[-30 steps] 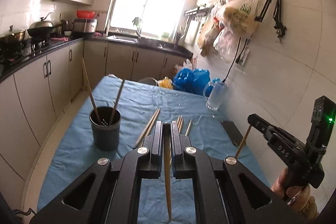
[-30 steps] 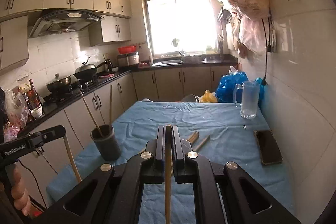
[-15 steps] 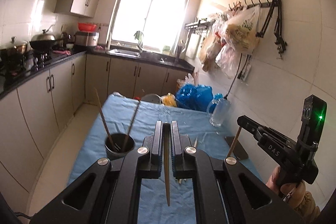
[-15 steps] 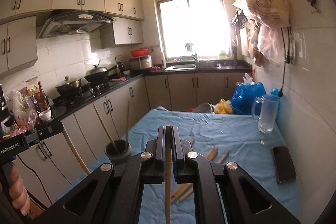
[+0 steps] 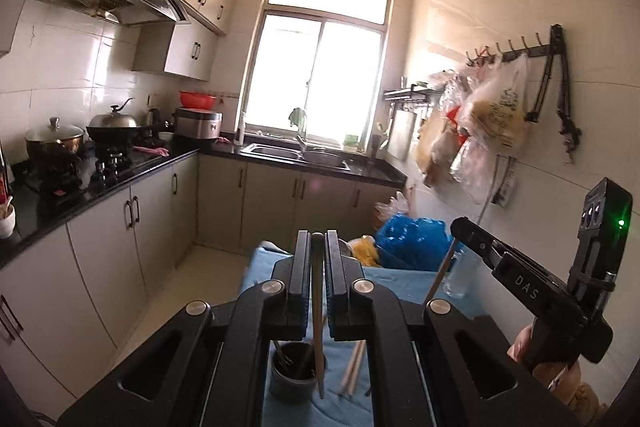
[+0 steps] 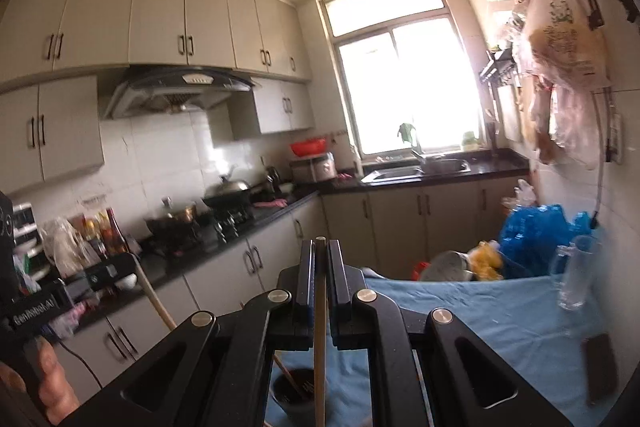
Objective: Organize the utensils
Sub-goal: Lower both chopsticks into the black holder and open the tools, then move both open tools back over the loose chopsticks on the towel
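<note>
Kitchen table [image 5: 400, 287], left tongs [image 5: 318, 247] and right tongs [image 6: 320, 255] each clamping an upright chopstick [image 5: 318, 347], above cup [image 5: 294, 379]

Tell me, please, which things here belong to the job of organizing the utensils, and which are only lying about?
Belonging to the job:
- chopstick clamped in the left gripper
- chopstick clamped in the right gripper
- dark cup holding chopsticks
- loose chopsticks on the blue cloth

Only lying about:
- glass mug
- phone
- blue bag
</note>
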`<action>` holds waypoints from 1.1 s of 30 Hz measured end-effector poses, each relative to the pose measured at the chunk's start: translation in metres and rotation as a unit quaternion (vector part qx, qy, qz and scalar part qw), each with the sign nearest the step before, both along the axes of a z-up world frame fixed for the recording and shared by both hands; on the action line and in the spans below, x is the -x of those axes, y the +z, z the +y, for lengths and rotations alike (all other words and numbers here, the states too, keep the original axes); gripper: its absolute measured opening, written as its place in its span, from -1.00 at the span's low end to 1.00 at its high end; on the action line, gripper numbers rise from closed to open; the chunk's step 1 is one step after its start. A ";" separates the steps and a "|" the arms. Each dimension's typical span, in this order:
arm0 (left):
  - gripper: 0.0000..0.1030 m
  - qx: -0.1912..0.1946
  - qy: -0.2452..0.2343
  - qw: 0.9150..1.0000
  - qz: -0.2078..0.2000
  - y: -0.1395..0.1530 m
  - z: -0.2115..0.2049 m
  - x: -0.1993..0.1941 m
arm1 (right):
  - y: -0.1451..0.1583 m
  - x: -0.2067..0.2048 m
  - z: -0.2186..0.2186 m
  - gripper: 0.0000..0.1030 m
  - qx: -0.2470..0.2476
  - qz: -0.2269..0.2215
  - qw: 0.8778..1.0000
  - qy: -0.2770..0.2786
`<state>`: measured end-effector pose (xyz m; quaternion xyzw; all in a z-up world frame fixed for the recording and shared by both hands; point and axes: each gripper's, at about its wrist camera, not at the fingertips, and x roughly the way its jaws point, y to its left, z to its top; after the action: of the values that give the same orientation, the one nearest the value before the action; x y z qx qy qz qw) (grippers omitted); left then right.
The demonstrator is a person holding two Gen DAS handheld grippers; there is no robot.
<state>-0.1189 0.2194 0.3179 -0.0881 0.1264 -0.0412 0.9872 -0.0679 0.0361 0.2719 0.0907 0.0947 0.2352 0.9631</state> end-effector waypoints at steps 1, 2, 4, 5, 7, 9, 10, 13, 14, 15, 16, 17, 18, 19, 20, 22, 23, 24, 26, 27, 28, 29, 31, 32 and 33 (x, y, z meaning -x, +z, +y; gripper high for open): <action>-0.89 -0.001 0.002 1.000 0.000 0.002 0.003 -0.008 | 0.001 -0.006 0.006 -0.89 -0.005 -0.002 1.000 0.002; -0.89 -0.003 0.005 1.000 -0.001 0.002 0.005 -0.015 | 0.003 -0.011 0.013 -0.89 -0.010 -0.005 1.000 0.003; -0.89 -0.004 0.012 1.000 0.001 0.000 0.009 -0.030 | 0.003 -0.022 0.025 -0.89 -0.015 -0.010 1.000 0.003; -0.89 -0.002 0.013 1.000 0.005 -0.003 0.011 -0.038 | 0.002 -0.028 0.033 -0.89 -0.015 -0.013 1.000 0.001; -0.89 0.003 0.021 1.000 0.017 -0.012 0.018 -0.056 | -0.002 -0.038 0.044 -0.89 -0.013 -0.014 1.000 -0.001; -0.89 0.008 0.022 0.999 0.031 -0.022 0.022 -0.073 | -0.011 -0.053 0.054 -0.89 -0.010 -0.008 1.000 -0.004; -0.89 0.011 0.023 0.999 0.043 -0.029 0.024 -0.082 | -0.014 -0.058 0.056 -0.89 -0.010 -0.004 1.000 -0.005; -0.89 0.014 0.026 0.997 0.069 -0.050 0.026 -0.103 | -0.032 -0.077 0.063 -0.89 0.000 0.017 1.000 -0.009; -0.89 0.017 0.025 0.996 0.080 -0.058 0.027 -0.108 | -0.039 -0.081 0.063 -0.89 0.003 0.026 1.000 -0.010; -0.89 0.019 0.024 0.996 0.088 -0.064 0.028 -0.112 | -0.045 -0.084 0.064 -0.89 0.007 0.033 0.999 -0.011; -0.89 0.021 0.023 0.995 0.097 -0.070 0.028 -0.115 | -0.051 -0.087 0.063 -0.89 0.009 0.039 0.999 -0.012; -0.89 0.023 0.023 0.994 0.103 -0.075 0.029 -0.117 | -0.056 -0.089 0.062 -0.89 0.012 0.046 0.999 -0.013; -0.89 0.024 0.021 0.994 0.107 -0.080 0.028 -0.119 | -0.060 -0.091 0.061 -0.89 0.013 0.051 0.998 -0.014; -0.88 0.024 0.020 0.993 0.111 -0.083 0.027 -0.120 | -0.065 -0.092 0.060 -0.89 0.016 0.057 0.998 -0.015; -0.88 0.025 0.019 0.993 0.113 -0.085 0.025 -0.120 | -0.069 -0.093 0.060 -0.88 0.020 0.061 0.998 -0.014; -0.88 0.027 0.017 0.993 0.117 -0.088 0.025 -0.120 | -0.074 -0.093 0.060 -0.88 0.027 0.066 0.997 -0.015; -0.88 0.028 0.016 0.993 0.118 -0.088 0.024 -0.119 | -0.076 -0.092 0.060 -0.88 0.030 0.068 0.997 -0.014; -0.88 0.028 0.016 0.993 0.117 -0.087 0.023 -0.117 | -0.078 -0.092 0.060 -0.88 0.032 0.068 0.997 -0.013; -0.87 0.027 0.018 0.993 0.116 -0.086 0.022 -0.112 | -0.079 -0.091 0.060 -0.86 0.036 0.069 0.997 -0.013; -0.86 0.028 0.019 0.993 0.115 -0.084 0.021 -0.108 | -0.079 -0.091 0.060 -0.78 0.037 0.069 0.997 -0.013; -0.85 0.029 0.020 0.993 0.114 -0.083 0.022 -0.106 | -0.078 -0.090 0.059 -0.53 0.037 0.069 0.997 -0.014; -0.82 0.029 0.021 0.993 0.113 -0.081 0.023 -0.102 | -0.076 -0.089 0.057 -0.39 0.035 0.069 0.997 -0.016; -0.66 0.028 0.027 0.993 0.109 -0.078 0.024 -0.093 | -0.073 -0.086 0.051 -0.15 0.028 0.067 0.997 -0.019; -0.50 0.026 0.033 0.994 0.104 -0.076 0.023 -0.087 | -0.070 -0.083 0.048 -0.15 0.026 0.065 0.997 -0.022; -0.37 0.025 0.036 0.994 0.101 -0.074 0.023 -0.083 | -0.067 -0.080 0.043 -0.15 0.026 0.061 0.997 -0.026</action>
<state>-0.0363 0.2422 0.2440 -0.1206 0.2207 0.0007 0.9678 0.0119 0.0789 0.2049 0.0825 0.1571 0.2013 0.9633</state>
